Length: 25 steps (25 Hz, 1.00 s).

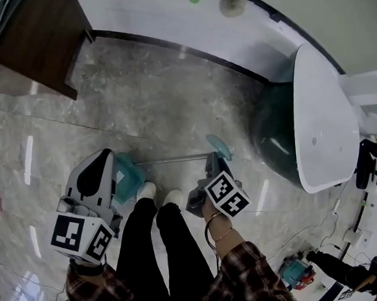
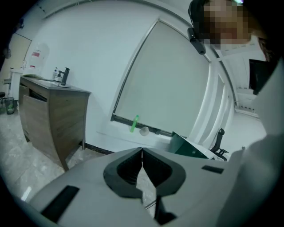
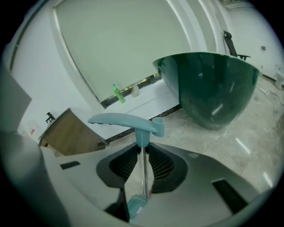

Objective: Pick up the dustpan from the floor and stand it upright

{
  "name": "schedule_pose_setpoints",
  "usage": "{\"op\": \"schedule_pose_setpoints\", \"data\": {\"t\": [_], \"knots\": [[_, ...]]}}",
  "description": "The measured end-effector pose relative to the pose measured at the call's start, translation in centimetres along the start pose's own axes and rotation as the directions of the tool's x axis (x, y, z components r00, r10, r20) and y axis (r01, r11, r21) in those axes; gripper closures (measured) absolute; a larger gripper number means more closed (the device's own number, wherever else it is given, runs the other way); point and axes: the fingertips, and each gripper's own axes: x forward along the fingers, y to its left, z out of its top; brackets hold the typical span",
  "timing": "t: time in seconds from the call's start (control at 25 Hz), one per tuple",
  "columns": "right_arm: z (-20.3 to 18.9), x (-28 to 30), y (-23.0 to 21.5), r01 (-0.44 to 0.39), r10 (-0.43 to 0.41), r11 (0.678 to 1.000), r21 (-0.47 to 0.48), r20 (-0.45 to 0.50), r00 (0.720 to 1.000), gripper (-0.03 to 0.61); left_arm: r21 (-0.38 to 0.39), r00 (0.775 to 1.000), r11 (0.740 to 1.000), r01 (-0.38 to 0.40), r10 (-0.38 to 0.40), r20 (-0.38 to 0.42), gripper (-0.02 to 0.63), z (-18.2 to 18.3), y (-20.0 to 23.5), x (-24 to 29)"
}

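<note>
Steel rod (image 3: 143,170) of the dustpan (image 1: 170,160) runs between the jaws of the right gripper (image 3: 143,147). The jaws are closed on it just under the teal handle (image 3: 120,120), whose grip sticks out toward ten o'clock in the right gripper view. The left gripper (image 2: 142,150) has its jaws pressed tip to tip with nothing between them.

In the head view the rod lies across the picture. It runs from the right gripper toward nine o'clock to the teal pan (image 1: 127,177), which sits just beside the person's white shoe (image 1: 146,190), at two o'clock from the left gripper. Whether the pan touches the marble floor (image 1: 139,98) cannot be told.

Farther out, a dark green rounded shell (image 1: 275,133) with a white top stands on the floor at two o'clock from the right gripper. A wooden cabinet (image 1: 34,42) stands at eleven o'clock from the left gripper. A green bottle (image 2: 134,124) rests on the white ledge (image 2: 153,139) along the wall, at twelve o'clock from the left jaws.
</note>
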Motion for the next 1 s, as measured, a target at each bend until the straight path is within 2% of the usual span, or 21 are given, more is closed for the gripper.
{"op": "schedule_pose_setpoints", "data": {"t": [0.2,0.36,0.68,1.0], "knots": [[-1.4,-1.6,6.1,-0.082,0.076,0.990,-0.112,-0.059,0.995,0.492,-0.043,0.997,0.997,-0.062,0.063,0.039,0.601,2.1,2.0,-3.6],[-3.0,-2.9,9.9,-0.130,0.110,0.970,-0.205,-0.107,0.988,0.492,-0.075,0.993,0.993,-0.096,0.101,0.062,0.601,3.1,3.6,-6.3],[-6.9,-5.8,15.8,-0.238,0.178,0.896,-0.375,-0.188,0.966,0.492,-0.134,0.983,0.981,-0.143,0.156,0.094,0.601,4.4,5.7,-10.0],[-10.3,-8.3,19.2,-0.331,0.208,0.808,-0.488,-0.288,0.935,0.491,-0.155,0.986,0.980,-0.128,0.143,0.088,0.601,5.0,4.9,-11.6]]}}
